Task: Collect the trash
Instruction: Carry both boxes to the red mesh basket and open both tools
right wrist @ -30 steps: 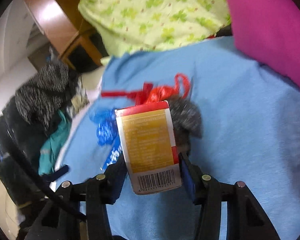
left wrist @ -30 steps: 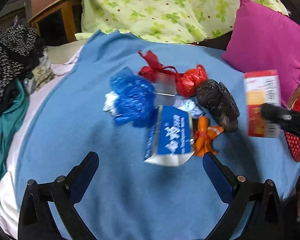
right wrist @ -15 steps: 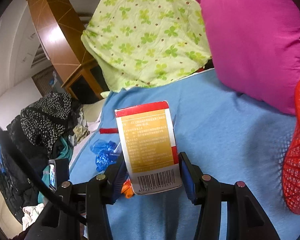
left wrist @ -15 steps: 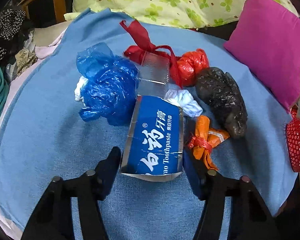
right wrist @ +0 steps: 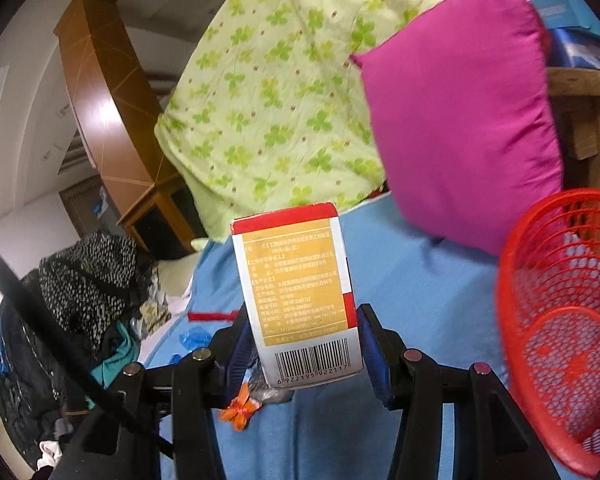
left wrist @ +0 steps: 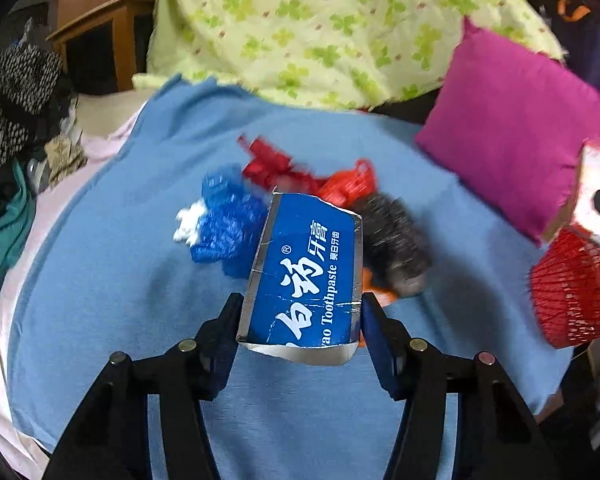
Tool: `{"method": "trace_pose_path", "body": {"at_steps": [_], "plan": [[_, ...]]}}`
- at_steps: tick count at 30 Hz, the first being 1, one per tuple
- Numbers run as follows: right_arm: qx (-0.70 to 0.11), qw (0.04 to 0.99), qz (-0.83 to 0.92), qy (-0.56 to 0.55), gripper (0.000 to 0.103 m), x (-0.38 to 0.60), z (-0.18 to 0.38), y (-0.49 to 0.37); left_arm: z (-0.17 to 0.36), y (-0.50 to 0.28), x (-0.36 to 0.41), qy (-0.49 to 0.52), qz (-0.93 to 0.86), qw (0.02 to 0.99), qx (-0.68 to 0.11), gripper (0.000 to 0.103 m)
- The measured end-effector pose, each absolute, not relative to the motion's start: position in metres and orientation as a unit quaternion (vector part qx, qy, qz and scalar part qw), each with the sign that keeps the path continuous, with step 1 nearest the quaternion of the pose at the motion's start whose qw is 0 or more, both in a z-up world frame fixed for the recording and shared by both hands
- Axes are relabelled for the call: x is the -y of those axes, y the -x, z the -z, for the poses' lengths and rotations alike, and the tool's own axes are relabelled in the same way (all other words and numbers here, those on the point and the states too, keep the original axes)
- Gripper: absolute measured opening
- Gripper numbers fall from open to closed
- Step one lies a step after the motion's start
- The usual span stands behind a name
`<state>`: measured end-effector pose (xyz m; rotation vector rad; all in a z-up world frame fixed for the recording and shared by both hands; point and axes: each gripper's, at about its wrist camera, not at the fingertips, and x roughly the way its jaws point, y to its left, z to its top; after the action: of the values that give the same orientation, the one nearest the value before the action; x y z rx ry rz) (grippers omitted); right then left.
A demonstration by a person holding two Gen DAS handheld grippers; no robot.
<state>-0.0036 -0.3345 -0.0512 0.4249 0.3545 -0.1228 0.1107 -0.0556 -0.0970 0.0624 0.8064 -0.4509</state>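
Note:
My left gripper (left wrist: 300, 320) is shut on a blue toothpaste box (left wrist: 306, 276), held above the blue blanket (left wrist: 120, 280). Behind it lie a blue plastic bag (left wrist: 224, 228), a red bag (left wrist: 340, 186), a dark bag (left wrist: 396, 240) and an orange wrapper (left wrist: 376, 284). My right gripper (right wrist: 300, 340) is shut on a yellow and red carton (right wrist: 300, 292), held upright to the left of the red mesh basket (right wrist: 560, 320). The basket also shows at the right edge of the left wrist view (left wrist: 572, 288).
A magenta pillow (right wrist: 460, 112) and a green clover quilt (right wrist: 276, 92) lie at the back of the bed. A pile of dark clothes (right wrist: 84, 280) sits to the left. A wooden cabinet (right wrist: 104, 100) stands behind.
My left gripper has closed on the toothpaste box and lifted it off the blanket. My right gripper has carried the carton to the right, up to the red basket.

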Motion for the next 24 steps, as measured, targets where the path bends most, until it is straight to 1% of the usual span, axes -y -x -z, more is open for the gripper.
{"method": "trace_pose_path", "body": {"at_steps": [5, 9, 19, 24], "plan": [[-0.133, 0.963, 0.082, -0.221, 0.053, 0.359, 0.039, 0.034, 0.057, -0.083, 0.089, -0.047, 0.267, 0.901, -0.339, 0.060], [-0.107, 0.959, 0.103, -0.242, 0.053, 0.385, 0.034, 0.060, 0.037, -0.070, 0.119, -0.061, 0.309, 0.896, -0.312, 0.060], [-0.057, 0.938, 0.145, -0.308, 0.053, 0.442, 0.032, 0.112, 0.009, -0.053, 0.188, -0.055, 0.393, 0.865, -0.309, 0.060], [-0.040, 0.925, 0.165, -0.339, 0.053, 0.464, 0.033, 0.133, -0.004, -0.032, 0.240, -0.077, 0.443, 0.843, -0.295, 0.060]]}}
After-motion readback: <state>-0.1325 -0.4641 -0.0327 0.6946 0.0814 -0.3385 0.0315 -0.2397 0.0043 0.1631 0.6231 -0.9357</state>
